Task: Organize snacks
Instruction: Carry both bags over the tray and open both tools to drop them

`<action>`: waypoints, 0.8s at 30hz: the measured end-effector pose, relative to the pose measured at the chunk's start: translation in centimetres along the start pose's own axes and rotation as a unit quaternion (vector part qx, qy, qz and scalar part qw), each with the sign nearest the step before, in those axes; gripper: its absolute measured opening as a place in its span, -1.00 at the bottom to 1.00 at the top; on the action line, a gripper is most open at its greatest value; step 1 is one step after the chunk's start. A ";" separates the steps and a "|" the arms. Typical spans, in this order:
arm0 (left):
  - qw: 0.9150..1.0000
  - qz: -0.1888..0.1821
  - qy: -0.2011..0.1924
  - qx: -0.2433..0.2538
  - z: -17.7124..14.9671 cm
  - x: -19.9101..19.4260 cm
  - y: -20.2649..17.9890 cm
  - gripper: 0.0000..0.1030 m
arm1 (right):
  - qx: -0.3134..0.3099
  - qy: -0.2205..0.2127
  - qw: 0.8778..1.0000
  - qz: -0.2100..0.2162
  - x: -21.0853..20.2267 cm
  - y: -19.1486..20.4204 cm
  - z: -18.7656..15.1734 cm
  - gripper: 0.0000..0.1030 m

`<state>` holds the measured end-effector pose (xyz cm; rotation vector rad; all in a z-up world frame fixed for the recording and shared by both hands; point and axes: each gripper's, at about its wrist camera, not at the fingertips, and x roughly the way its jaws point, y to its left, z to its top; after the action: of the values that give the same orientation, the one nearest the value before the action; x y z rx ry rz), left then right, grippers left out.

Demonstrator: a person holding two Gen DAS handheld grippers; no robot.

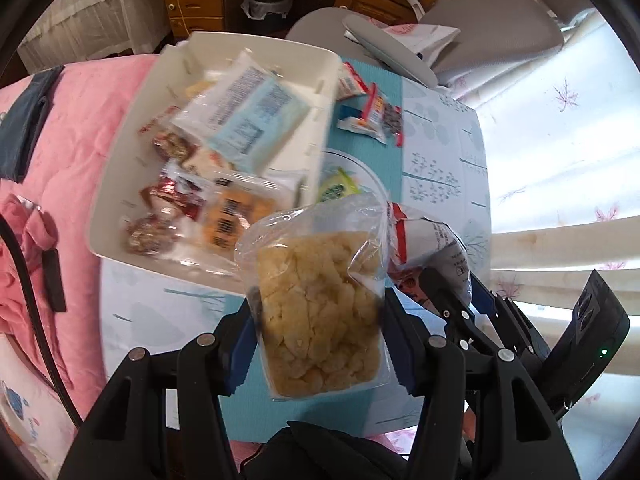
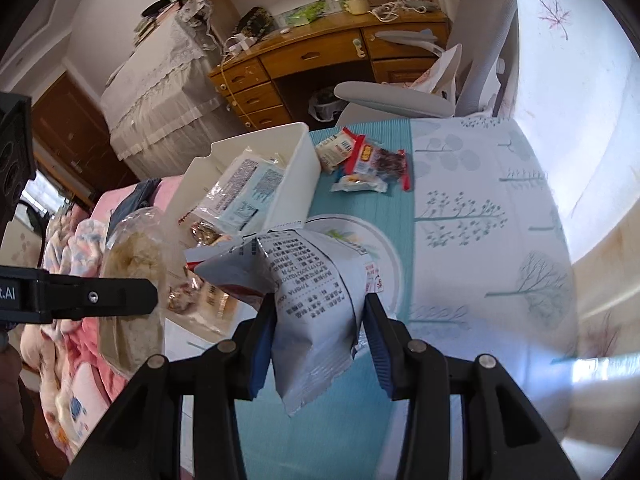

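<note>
Holding two packets clear of the table (image 2: 460,240): your left gripper (image 1: 320,320) is part-closed, its blue pads pressing both sides of a clear bag (image 1: 320,308) of pale puffed snack. Your right gripper (image 2: 320,324) is likewise part-closed on a white printed pouch (image 2: 308,300), pinched between the pads. Both packets hang just beside the white bin (image 1: 132,152), already loaded with packets. Loose snacks (image 2: 368,164) lie on the table beyond the bin, near its far corner.
</note>
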<state>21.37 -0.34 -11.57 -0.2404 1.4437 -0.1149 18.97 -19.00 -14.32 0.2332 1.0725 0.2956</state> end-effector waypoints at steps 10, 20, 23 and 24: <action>0.999 0.024 -0.035 0.017 1.5 -2.6 8.0 0.09 | 0.026 -0.023 0.999 0.010 1.7 7.4 -0.2 -0.16; 0.998 0.025 -0.056 0.025 3.1 -2.3 13.2 0.09 | 0.045 -0.026 0.997 0.049 4.1 12.4 -0.9 -0.16; 0.998 0.029 -0.057 0.021 3.2 -1.8 14.4 0.09 | 0.050 -0.021 0.997 0.063 4.8 13.4 -1.3 -0.16; 0.998 0.033 -0.057 0.020 3.2 -1.6 14.7 0.09 | 0.050 -0.020 0.996 0.068 5.0 13.6 -1.5 -0.16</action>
<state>23.39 14.62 -13.09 -0.1644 1.3337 -0.0747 18.19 -4.43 -14.64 0.4016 1.0353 0.3570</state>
